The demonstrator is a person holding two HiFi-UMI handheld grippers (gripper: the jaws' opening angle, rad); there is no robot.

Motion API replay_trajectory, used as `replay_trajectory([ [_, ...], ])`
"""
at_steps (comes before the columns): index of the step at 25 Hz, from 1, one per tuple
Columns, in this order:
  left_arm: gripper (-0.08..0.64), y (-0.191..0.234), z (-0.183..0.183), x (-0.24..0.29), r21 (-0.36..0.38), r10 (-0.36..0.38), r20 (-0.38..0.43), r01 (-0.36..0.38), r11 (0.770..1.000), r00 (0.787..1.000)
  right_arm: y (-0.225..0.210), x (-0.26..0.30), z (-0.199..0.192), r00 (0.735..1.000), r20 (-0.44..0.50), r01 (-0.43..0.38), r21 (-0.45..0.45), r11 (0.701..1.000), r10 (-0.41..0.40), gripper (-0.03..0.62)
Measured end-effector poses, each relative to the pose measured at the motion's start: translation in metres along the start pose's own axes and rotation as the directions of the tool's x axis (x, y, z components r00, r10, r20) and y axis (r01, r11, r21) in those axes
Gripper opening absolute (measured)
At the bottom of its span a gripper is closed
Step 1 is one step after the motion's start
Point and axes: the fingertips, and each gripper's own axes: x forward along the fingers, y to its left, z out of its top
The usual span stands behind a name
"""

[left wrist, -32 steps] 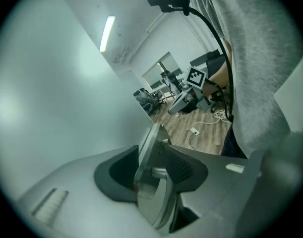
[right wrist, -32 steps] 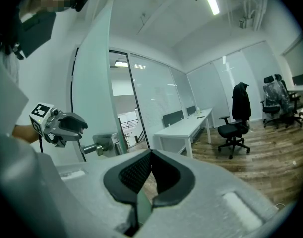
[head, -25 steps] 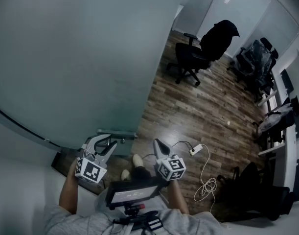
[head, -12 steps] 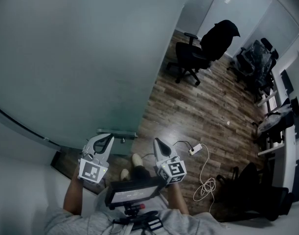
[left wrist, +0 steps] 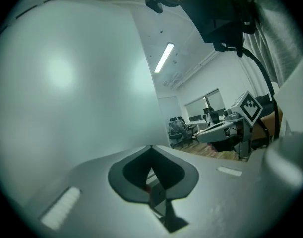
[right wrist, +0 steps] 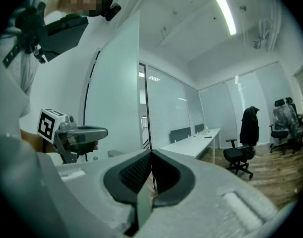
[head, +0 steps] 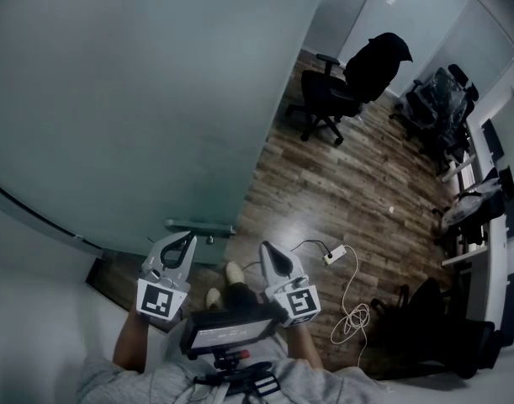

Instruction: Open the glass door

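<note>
The frosted glass door (head: 139, 99) fills the upper left of the head view, and its horizontal bar handle (head: 199, 225) sits low near the door's edge. My left gripper (head: 186, 238) is just below the handle, shut, with nothing seen between its jaws. In the left gripper view the gripper (left wrist: 151, 147) points along the glass (left wrist: 67, 83), tips together. My right gripper (head: 265, 247) is to the right, off the door, shut and holding nothing. In the right gripper view its tips (right wrist: 151, 151) meet, with the left gripper (right wrist: 104, 131) and the door (right wrist: 116, 93) to the left.
An office chair with a dark jacket (head: 357, 78) stands on the wood floor beyond the door's edge. A power strip with a coiled white cable (head: 336, 257) lies to the right of my feet (head: 235, 273). Desks and more chairs (head: 446, 112) line the right side.
My left gripper's jaws, spread a second ago, have closed. Both grippers have risen slightly toward the camera and rolled a little.
</note>
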Motion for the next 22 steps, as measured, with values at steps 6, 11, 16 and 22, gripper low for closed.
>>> replay_trajectory([
  [6,0.002,0.004,-0.004,-0.010,-0.040,0.024,-0.002,-0.024,0.999,1.000,0.004,-0.008,-0.002,1.000,0.024,-0.008,0.010,1.000,0.008,0.002],
  [11,0.002,0.006,-0.006,-0.012,-0.017,0.029,-0.017,-0.030,0.999,0.999,0.006,-0.009,-0.002,1.000,0.023,-0.017,0.026,1.000,0.016,0.002],
  [16,0.002,0.004,-0.002,-0.011,-0.006,0.028,-0.017,-0.028,1.000,0.999,0.008,-0.010,0.002,0.999,0.023,-0.032,0.006,0.999,0.032,0.002],
  [22,0.002,0.002,0.000,-0.010,0.010,0.024,-0.006,-0.024,1.000,1.000,0.011,-0.008,0.003,0.999,0.018,-0.035,0.012,0.999,0.035,0.002],
])
